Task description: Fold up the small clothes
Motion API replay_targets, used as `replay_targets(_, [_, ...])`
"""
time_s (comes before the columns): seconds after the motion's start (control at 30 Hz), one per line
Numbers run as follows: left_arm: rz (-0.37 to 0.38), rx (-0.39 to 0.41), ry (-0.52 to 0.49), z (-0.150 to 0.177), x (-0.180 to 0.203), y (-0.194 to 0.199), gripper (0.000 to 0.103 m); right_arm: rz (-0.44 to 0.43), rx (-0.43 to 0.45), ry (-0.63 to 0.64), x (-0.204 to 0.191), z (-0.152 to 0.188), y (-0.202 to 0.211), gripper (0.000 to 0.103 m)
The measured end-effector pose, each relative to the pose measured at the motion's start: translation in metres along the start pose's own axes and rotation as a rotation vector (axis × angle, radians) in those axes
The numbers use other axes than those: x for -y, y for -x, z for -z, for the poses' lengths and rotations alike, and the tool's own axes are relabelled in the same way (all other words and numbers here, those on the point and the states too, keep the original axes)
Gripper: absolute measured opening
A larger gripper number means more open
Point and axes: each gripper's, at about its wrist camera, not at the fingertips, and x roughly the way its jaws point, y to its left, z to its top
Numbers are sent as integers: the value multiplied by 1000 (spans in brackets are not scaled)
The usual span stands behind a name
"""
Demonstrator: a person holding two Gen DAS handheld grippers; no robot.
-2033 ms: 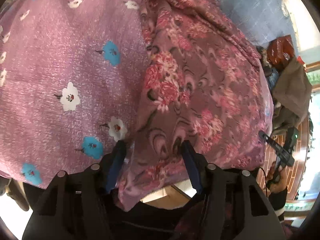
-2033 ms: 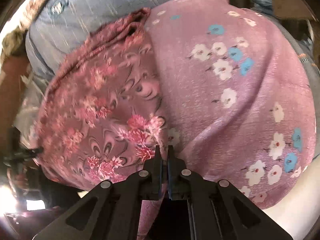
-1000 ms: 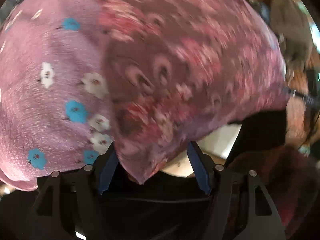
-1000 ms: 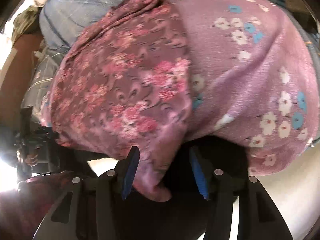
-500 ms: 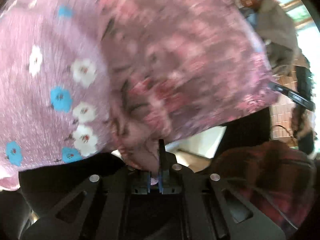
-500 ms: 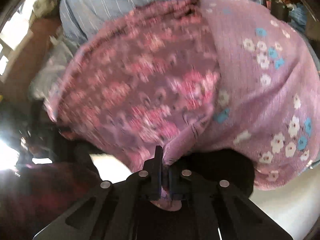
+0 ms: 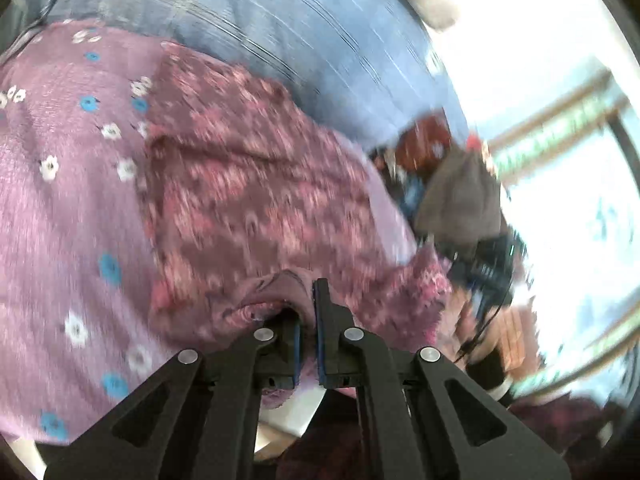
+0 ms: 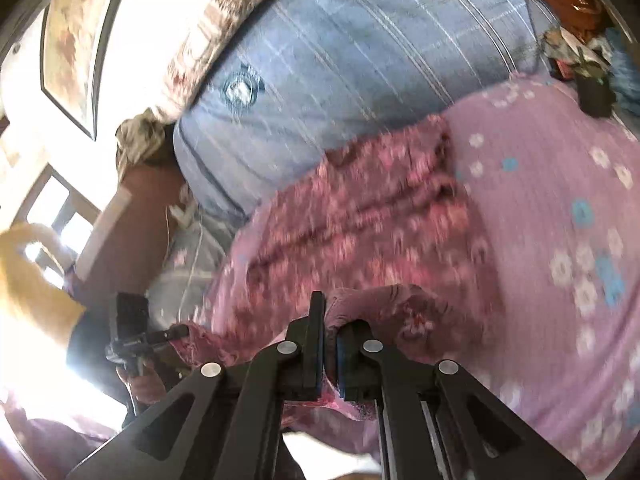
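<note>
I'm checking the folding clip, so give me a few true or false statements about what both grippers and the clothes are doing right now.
1. The left gripper is shut on the dark floral garment. True.
2. The right gripper is wide open over bare cloth. False: its jaws are shut on the same garment's edge.
3. The garment lies on a pink cloth with white and blue flowers. True.
4. A blue checked cover lies beyond the garment. True.
5. The garment is plain white. False: it is maroon with pink flowers.

Garment (image 7: 256,200) on bedspread (image 7: 60,220), blanket (image 7: 320,32) behind, clutter (image 7: 448,176) right
</note>
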Motion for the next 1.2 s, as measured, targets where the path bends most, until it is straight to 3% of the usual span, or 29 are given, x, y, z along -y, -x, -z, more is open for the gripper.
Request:
replay_targets(0.27, [-26,125,219,-90,-55,-26,3,-31,131,-135,41,-86,-45,4])
replay_targets(0.4, [-69,162,326,-140,-91,-50,3,-14,153,-226,71,-119,-76,4])
replay_targets(0.53, [-173,121,424,-166,-127,-85,3,35,134,-370,114,-136,-118,5])
replay_targets(0.6, [-169,76,503,-167,-148,-100,3,75,105,-431,132,-136,-132,10])
replay_targets(0.67, [-125,89,497,-163,-146,-96,3,59,90,-487,140,-130,-135,14])
replay_targets(0.73, [-106,96,444,-162,-137,-88,7,17,87,-464,135,-126,-128,20])
replay_targets(0.8, [-91,106,426,-166,-128,-83,9,10,73,-399,126,-128,-126,19])
replay_targets(0.87, [-82,112,423,-180,-123,-83,9,-14,78,-349,115,-140,-126,11])
replay_targets(0.97, [-120,141,439,-214,-124,-90,9,-30,171,-379,116,-169,-124,11])
replay_targets(1.03, [-168,138,486,-228,-131,-93,9,28,224,-469,133,-182,-126,19])
replay_targets(1.07, [-171,124,537,-233,-139,-95,10,46,232,-526,145,-185,-126,30])
replay_targets(1.1, [-145,113,573,-234,-146,-94,15,42,232,-571,153,-184,-126,38])
replay_targets(1.17, [-64,120,640,-228,-159,-87,28,41,245,-639,171,-177,-117,39])
replay_targets(1.2, [-67,150,642,-224,-162,-79,41,50,247,-621,172,-174,-114,42])
